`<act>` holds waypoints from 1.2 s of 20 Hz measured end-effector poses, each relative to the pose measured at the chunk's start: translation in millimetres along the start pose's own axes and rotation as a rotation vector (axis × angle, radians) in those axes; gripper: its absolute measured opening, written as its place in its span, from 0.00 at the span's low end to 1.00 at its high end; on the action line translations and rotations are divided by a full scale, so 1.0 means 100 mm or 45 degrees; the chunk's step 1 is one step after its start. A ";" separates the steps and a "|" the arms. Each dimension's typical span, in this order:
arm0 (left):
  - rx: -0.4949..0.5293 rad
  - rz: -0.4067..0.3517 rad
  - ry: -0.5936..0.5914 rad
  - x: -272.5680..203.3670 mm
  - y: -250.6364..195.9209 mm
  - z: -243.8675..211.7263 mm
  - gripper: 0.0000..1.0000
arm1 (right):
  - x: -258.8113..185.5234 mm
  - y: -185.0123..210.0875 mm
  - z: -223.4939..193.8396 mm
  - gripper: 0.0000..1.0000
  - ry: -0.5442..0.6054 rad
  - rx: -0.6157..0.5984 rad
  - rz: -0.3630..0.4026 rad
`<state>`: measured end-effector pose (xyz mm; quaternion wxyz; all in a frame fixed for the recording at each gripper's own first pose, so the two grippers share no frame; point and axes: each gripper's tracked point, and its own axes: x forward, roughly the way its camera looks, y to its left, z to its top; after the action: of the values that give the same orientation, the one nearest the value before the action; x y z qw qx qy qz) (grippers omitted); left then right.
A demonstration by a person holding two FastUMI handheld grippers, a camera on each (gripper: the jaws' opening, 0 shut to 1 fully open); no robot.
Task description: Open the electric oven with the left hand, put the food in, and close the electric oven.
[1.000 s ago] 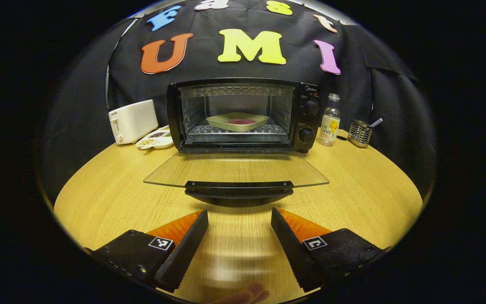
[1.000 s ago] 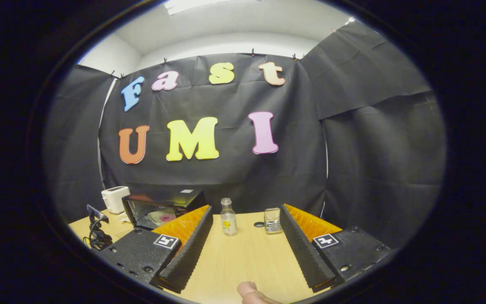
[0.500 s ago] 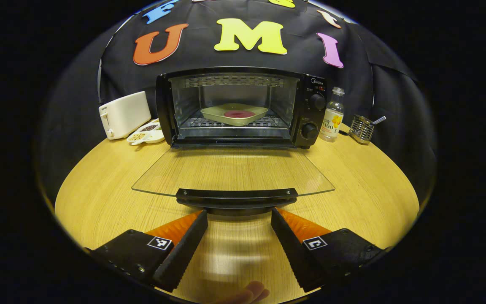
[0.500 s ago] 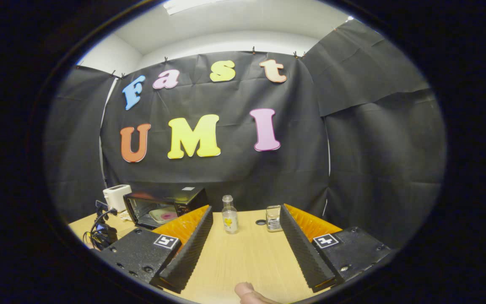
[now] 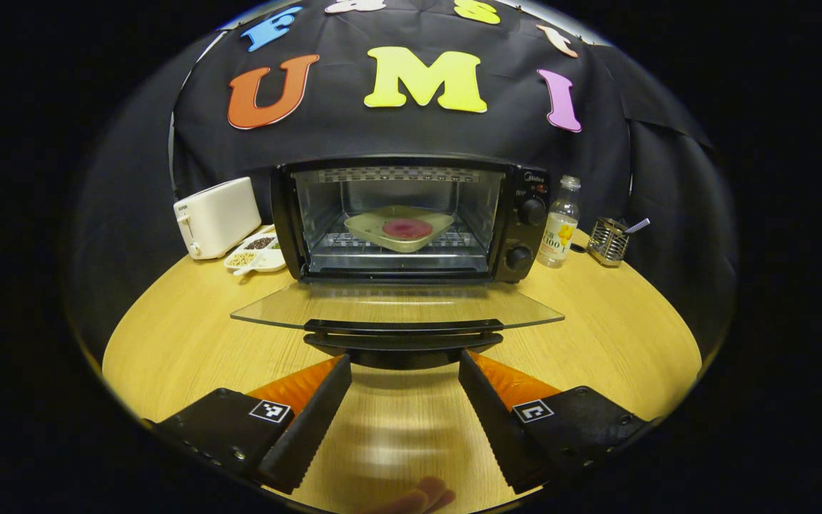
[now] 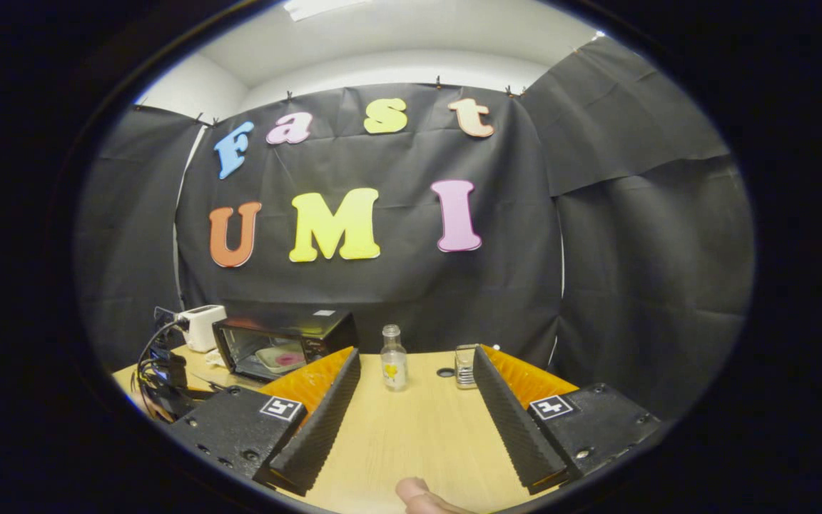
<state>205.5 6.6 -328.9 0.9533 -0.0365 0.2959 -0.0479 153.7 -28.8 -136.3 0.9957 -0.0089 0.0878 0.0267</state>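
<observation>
Oven (image 5: 404, 218) door (image 5: 397, 303) is dropped flat, its handle (image 5: 402, 328) just ahead of the left gripper (image 5: 405, 371), whose fingers are spread wide and empty.
Food (image 5: 407, 228) is seen on a tray (image 5: 398, 227) on the rack inside. Bare table (image 5: 618, 335) is left either side of the door. The right gripper (image 6: 417, 368) is held wide apart, empty, well off to the oven's right, facing a bottle (image 6: 393, 359). Labels cannot be read.

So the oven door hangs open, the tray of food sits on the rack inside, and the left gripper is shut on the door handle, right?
Not quite. In the left gripper view the left gripper is open, just short of the door handle. The oven door is open, and the tray of food sits on the rack.
</observation>
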 end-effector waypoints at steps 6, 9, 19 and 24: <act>0.002 0.000 -0.068 0.00 0.04 0.28 0.97 | -0.02 -0.02 -0.01 1.00 0.002 0.000 -0.009; 0.003 -0.002 -0.094 0.00 0.04 0.41 0.97 | -0.03 -0.03 -0.01 0.96 0.004 0.005 -0.015; -0.025 -0.018 -0.161 0.09 0.08 0.80 0.97 | -0.06 -0.06 -0.04 1.00 0.010 0.004 -0.025; -0.036 -0.022 -0.188 0.16 0.08 1.05 0.97 | -0.06 -0.09 -0.05 1.00 0.011 0.002 -0.032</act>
<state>278.9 17.0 -252.1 0.9715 -0.0558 0.2252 -0.0493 147.8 -37.9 -140.5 0.9956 -0.0092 0.0920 0.0142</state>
